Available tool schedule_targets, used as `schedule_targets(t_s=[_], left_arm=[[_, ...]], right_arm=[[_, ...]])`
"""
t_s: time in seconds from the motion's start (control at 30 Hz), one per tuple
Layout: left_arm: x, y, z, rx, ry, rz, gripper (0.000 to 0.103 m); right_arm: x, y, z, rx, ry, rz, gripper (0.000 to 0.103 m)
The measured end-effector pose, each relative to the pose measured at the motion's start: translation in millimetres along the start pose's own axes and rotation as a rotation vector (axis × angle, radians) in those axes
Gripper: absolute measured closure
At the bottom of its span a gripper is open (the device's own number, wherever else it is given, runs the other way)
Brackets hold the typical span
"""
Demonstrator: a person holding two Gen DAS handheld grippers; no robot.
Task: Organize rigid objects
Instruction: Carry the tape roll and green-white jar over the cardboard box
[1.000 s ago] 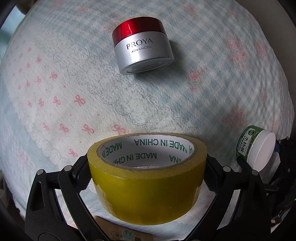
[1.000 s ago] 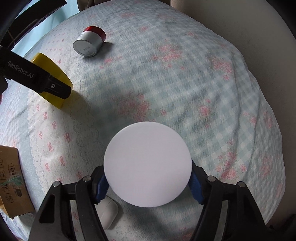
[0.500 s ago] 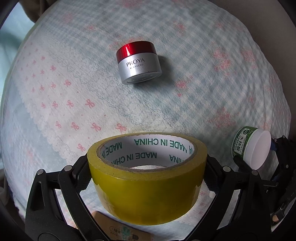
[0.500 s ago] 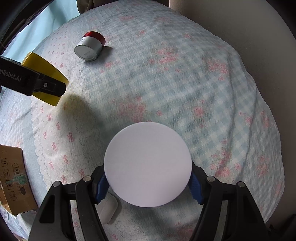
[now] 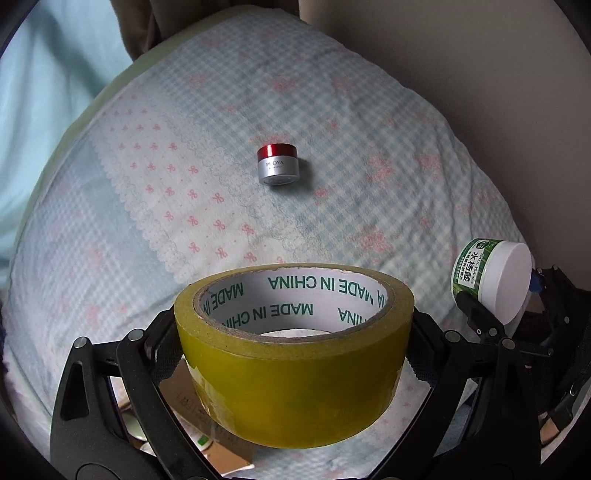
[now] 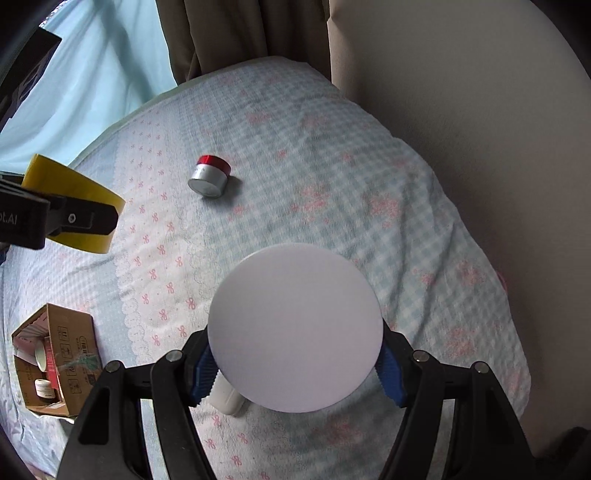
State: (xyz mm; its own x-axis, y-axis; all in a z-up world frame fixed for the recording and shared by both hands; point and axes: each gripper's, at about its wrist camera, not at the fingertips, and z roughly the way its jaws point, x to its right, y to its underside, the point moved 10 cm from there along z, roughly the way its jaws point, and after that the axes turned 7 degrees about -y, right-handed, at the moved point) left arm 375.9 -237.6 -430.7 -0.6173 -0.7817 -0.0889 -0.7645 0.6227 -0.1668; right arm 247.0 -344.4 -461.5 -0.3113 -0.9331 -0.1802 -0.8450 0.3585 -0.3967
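While both hands hold their loads above the bed, notes run near to far.

Left gripper (image 5: 293,354): jaws spread wide and clamped on the yellow tape roll (image 5: 291,373), one pad on each outer flank, hole facing up toward the camera.

Tape roll, handling: judged light and stiff; the glossy outer wrap looks slippery, so a grip across the full width as here seems safest. Squeezing hard could ovalise the cardboard core.

Right gripper (image 6: 293,363): blue pads closed on the white-lidded jar (image 6: 294,326), gripping the body under the lid; only the lid disc shows in its own view.

Jar, handling: judged a small rigid plastic tub, light, smooth-sided; best held on the body, not the lid, which may unscrew.

White case (image 6: 229,397): small rounded item on the bedspread (image 6: 369,192) just below the right jaws, partly hidden.

Cardboard box (image 6: 55,365): open, on the bed at the left, already holding a few small containers; probably the collection point.

Red-capped silver jar (image 5: 277,164): lying on its side mid-bed, well apart from both grippers, not yet collected.

Left view only: green label with print on the held jar (image 5: 476,267); the tape's printed core; brand lettering on the silver jar, too blurred to read fully.

Right view only: the box interior, the white case, the tape seen edge-on (image 6: 74,210) in the left gripper's black finger (image 6: 79,219), curtain (image 6: 236,33) and wall (image 6: 461,92) beyond the bed.
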Motion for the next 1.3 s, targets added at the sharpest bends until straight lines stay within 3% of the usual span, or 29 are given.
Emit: schedule_targets(t_s=[0.3,0.47,0.67,0.93,1.3], left_arm=[[-19.2,43.8,-110.3,0.152,0.024,-0.217,0.007],[-59.3,83.4,-161.7,0.231,-0.032,-0.312,0.007],[-116.1,147.0,-193.1,0.254,-0.088,-0.415,0.007],[-202.0,246.7,-207.2,0.27,-0.136,-0.468,0.007],[-292.2,344.2,-162.0,0.209,-0.097,-0.426,0.007]], right_arm=[[-43.1,-34.5,-92.4,0.032,-0.086,-0.168,0.036],[-91.5,-49.9,-134.9,0.076,-0.145,-0.275,0.036],[-165.3,-45.1,-165.8,0.097,-0.244,-0.353,0.036],[-274.8,-4.8,-181.6,0.081,-0.324,-0.419,0.036],[-393.4,51.5,-147.7,0.02,-0.346,-0.271,0.036]])
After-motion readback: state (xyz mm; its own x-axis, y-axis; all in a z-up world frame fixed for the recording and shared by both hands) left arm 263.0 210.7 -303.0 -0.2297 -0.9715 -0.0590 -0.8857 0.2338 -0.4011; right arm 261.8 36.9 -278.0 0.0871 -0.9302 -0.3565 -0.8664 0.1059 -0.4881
